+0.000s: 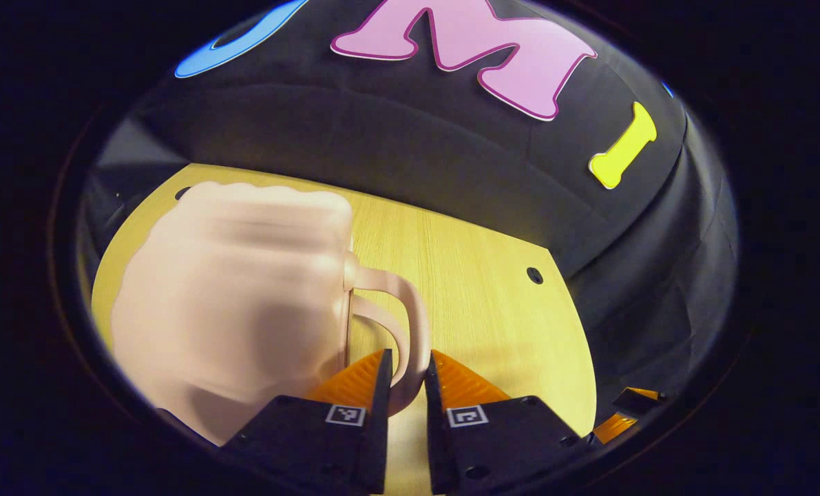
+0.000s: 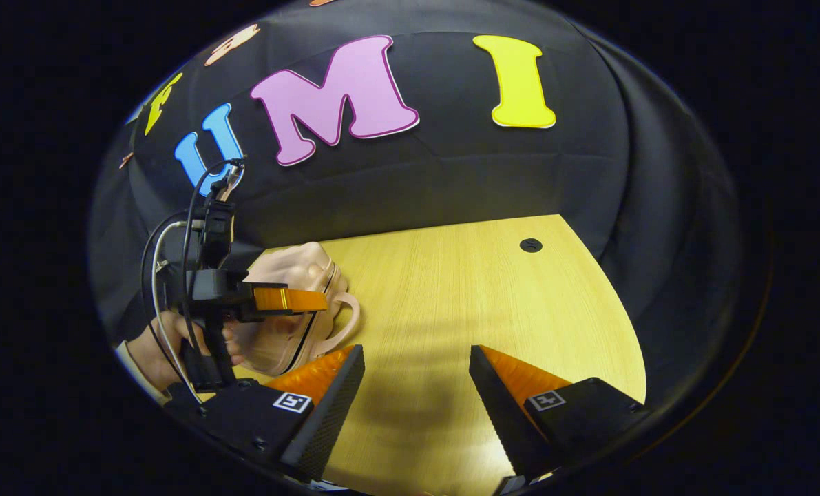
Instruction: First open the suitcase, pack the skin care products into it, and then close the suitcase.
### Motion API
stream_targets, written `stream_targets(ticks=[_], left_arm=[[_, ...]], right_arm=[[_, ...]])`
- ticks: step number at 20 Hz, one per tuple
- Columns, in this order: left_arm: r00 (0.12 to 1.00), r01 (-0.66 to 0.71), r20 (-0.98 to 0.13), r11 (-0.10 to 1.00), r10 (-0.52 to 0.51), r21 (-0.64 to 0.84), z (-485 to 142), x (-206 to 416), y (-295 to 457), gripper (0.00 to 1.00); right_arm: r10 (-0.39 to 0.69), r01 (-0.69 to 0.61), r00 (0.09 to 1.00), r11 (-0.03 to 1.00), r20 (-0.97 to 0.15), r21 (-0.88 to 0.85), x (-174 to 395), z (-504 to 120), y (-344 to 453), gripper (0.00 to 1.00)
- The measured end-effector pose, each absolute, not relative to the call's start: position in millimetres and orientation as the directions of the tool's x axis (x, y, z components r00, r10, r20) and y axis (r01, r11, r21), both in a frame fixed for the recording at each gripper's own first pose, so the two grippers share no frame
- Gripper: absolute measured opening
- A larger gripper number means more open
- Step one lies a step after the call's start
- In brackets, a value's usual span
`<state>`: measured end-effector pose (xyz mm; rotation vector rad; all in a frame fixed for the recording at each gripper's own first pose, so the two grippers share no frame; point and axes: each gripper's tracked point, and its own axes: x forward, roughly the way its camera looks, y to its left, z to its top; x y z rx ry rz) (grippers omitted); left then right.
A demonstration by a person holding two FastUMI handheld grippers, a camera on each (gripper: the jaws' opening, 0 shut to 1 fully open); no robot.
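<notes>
**Left claw on suitcase handle**

Presently, in the left gripper view, the pink suitcase (image 1: 230, 303) lies closed on the wooden table (image 1: 478, 303) at 9 o'clock, its image blurred. The left gripper (image 1: 407, 375) is clenched on the suitcase handle (image 1: 410, 317) at 6 o'clock. In the right gripper view, the right gripper (image 2: 416, 386) is released, jaws wide apart over bare tabletop, suitcase at 9 o'clock.

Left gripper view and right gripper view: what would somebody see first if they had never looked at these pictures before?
First comes the pink suitcase, blurred, on the left of the wooden table. The left tongs are closed on its looped handle. In the right gripper view, the right tongs gape open over bare tabletop, with the suitcase further left.
</notes>
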<state>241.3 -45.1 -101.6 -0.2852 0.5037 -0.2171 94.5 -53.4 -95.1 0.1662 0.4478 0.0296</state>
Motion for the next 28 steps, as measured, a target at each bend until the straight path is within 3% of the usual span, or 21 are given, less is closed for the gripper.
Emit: stream_targets(ticks=[1, 2, 4, 8, 12, 21, 28], left_arm=[[0.869, 0.15, -0.405, 0.931, -0.285, -0.333, -91.0, 235.1, -47.1, 0.51], [0.887, 0.167, -0.362, 0.93, -0.286, -0.326, -77.1, 224.5, -46.2, 0.63], [0.935, 0.19, -0.248, 0.947, -0.255, -0.259, -45.3, 194.0, -32.9, 0.98], [0.99, 0.136, -0.035, 0.986, -0.14, -0.099, 18.6, 124.5, -10.7, 0.96], [0.992, 0.106, 0.08, 0.994, -0.102, -0.039, 50.7, 60.9, -1.1, 0.96], [0.988, 0.013, 0.155, 0.994, 0.004, -0.105, 36.0, -39.9, 61.6, 0.96], [0.988, -0.04, 0.144, 0.992, 0.058, -0.122, 22.6, -64.6, 94.5, 0.96]], right_arm=[[0.067, 0.003, 0.903, 0.987, -0.424, 0.162, 93.7, -92.1, -50.7, 0.97], [0.066, 0.0, 0.907, 0.988, -0.417, 0.155, 91.7, -87.3, -47.2, 0.97], [0.059, -0.001, 0.918, 0.989, -0.393, 0.146, 86.6, -75.9, -41.2, 0.98], [0.058, 0.004, 0.933, 0.985, -0.355, 0.171, 69.4, -53.9, -22.0, 0.97], [0.058, -0.022, 0.952, 0.992, -0.301, 0.122, 43.3, -26.5, 3.9, 0.97], [0.115, -0.105, 0.984, 0.991, -0.136, 0.079, -8.4, 18.9, 71.7, 0.97], [0.159, -0.154, 0.979, 0.987, -0.123, 0.054, -17.9, 18.7, 103.8, 0.97]])
